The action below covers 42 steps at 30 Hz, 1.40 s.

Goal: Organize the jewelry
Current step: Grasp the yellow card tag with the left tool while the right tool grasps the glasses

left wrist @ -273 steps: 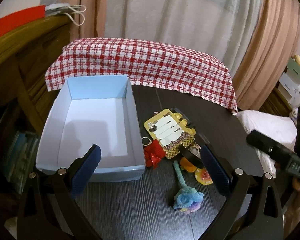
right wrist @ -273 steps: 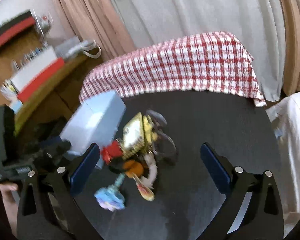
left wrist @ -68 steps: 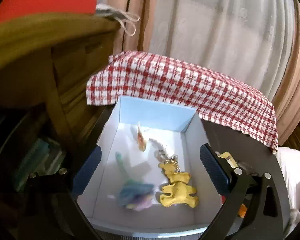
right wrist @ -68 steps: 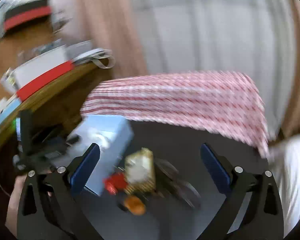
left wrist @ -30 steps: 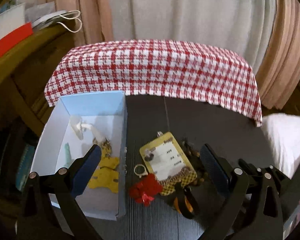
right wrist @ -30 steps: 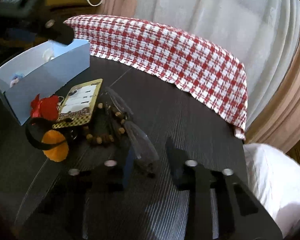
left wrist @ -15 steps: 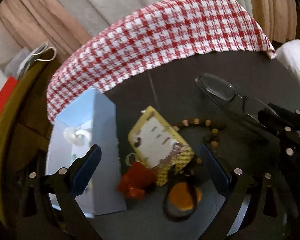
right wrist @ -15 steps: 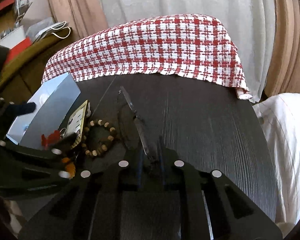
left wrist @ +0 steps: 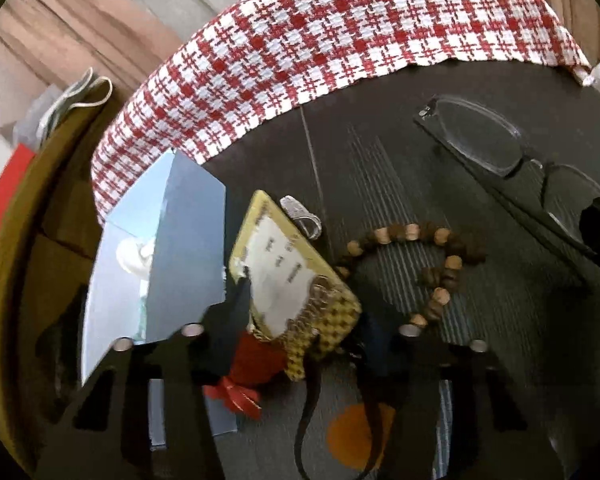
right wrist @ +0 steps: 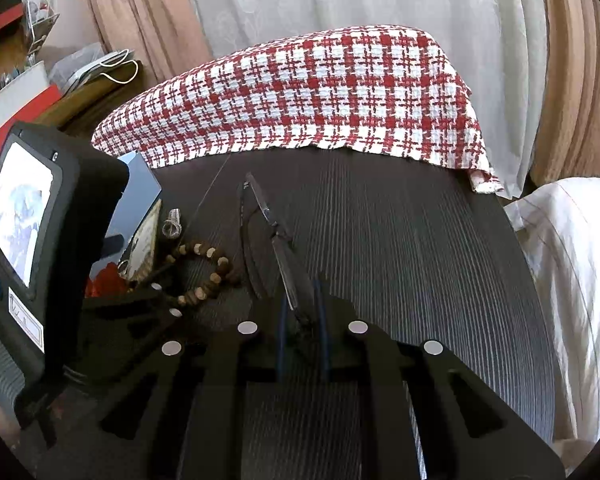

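The left hand-held gripper (left wrist: 304, 320) has dropped in low over the pile since a second ago, and its jaws have just been closing, now standing either side of the yellow tag (left wrist: 288, 276) and the red bow (left wrist: 256, 364); whether the pads actually press on them I cannot tell, as the near end of the tag sits right at the fingers. The right hand-held gripper (right wrist: 302, 308) has swung round and is pinched nearly together on the glasses (right wrist: 276, 248), gripping them at one end while the rest lies along the bench (right wrist: 420, 240).

Hard to read: the orange charm (left wrist: 352, 436) is half behind a dark strap and the gripper frame, and the box (left wrist: 180, 248) shows only one wall and a pale, blurred something inside. In the right view the left gripper's body and screen (right wrist: 20, 204) block most of the box and the pile.

The bench is dark and ribbed, with a red-and-white checked cloth (right wrist: 312, 96) draped over its far edge. Curtains hang behind; white bedding (right wrist: 572, 280) lies at the right.

The bead bracelet (left wrist: 428, 264) lies loose between tag and glasses. Both grippers point steeply down, the left rolled sideways.
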Available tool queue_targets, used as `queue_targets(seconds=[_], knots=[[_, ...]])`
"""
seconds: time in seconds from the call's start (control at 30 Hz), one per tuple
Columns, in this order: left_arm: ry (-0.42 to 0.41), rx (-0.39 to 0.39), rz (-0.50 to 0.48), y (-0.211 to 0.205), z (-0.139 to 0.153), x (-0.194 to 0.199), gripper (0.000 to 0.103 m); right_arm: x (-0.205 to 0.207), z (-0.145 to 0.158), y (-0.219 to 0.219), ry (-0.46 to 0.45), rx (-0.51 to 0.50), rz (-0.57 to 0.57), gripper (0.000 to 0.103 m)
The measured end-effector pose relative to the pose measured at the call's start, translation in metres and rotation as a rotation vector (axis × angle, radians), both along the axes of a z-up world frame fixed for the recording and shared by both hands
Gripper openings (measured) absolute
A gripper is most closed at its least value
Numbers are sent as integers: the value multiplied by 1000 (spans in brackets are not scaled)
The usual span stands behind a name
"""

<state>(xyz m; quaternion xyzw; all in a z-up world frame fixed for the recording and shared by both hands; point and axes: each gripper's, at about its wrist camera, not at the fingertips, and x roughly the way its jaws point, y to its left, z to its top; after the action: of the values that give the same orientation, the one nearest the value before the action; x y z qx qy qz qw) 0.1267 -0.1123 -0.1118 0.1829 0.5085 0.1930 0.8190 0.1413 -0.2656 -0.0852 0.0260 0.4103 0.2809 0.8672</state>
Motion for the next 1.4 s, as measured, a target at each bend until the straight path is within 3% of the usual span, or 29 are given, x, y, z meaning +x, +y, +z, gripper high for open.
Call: queue_targets(seconds=[0.03, 0.17, 0.33, 0.5, 0.63, 0.77, 0.9, 1.17, 1.4], knots=[[4, -14, -5, 0, 0, -1, 37, 0, 0, 0, -1, 0, -1, 13], [-8, -18, -60, -1, 4, -5, 34, 0, 1, -1, 3, 11, -9, 10], [-147, -67, -34, 16, 26, -16, 19, 0, 2, -7, 17, 39, -28, 8], [-183, -105, -30, 34, 37, -21, 7, -1, -1, -19, 76, 145, -38, 8], [-209, -192, 1, 47, 42, -26, 6, -3, 1, -26, 69, 181, -56, 8], [-244, -203, -47, 44, 48, -30, 5, -6, 9, -36, 48, 244, -80, 8], [-280, -281, -39, 43, 61, -34, 5, -7, 12, -47, 45, 289, -106, 7], [-357, -272, -95, 34, 106, -33, 5, -9, 13, -57, 37, 297, -151, 7], [-451, -250, -64, 63, 151, -41, 5, -8, 4, -68, 70, 317, -192, 7]])
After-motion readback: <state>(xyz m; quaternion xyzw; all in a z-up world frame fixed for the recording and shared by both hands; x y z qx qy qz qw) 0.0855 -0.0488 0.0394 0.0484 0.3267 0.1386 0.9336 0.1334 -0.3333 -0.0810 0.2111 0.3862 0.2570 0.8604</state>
